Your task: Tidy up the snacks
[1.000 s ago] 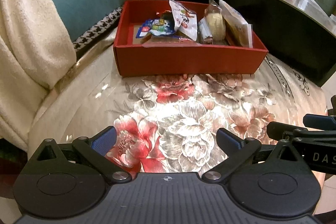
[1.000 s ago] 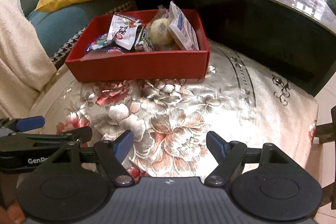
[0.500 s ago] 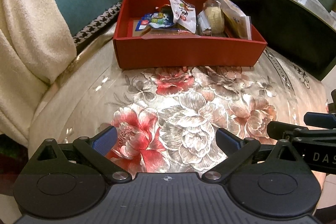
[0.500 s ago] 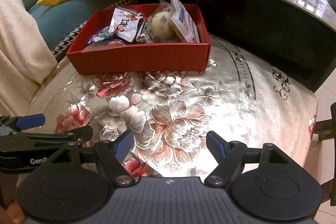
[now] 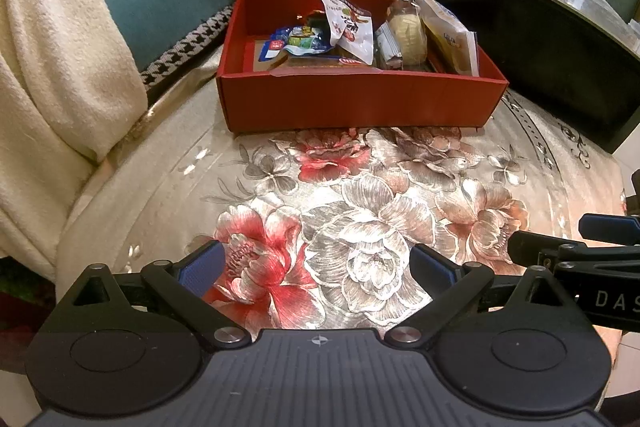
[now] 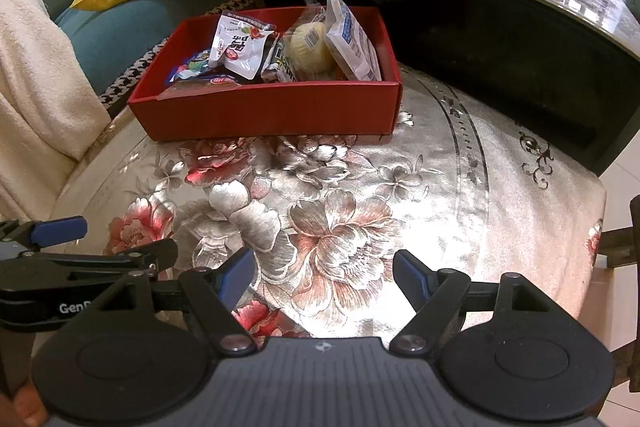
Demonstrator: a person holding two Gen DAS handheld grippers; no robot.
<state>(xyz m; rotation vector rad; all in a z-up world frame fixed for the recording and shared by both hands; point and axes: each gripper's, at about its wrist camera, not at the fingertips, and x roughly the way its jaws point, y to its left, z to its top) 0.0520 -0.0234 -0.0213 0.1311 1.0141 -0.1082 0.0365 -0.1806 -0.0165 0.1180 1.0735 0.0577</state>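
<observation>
Red box (image 5: 360, 99) nearer in view, well beyond empty hand-held gripper (image 5: 316, 263)

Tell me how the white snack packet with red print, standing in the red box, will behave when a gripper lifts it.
The white snack packet looks like thin, crinkled film, so it is probably light and floppy, bending where pinched. Its glossy surface may slip between pads. It leans on neighbours in the red box, so lifting it might topple them.
</observation>
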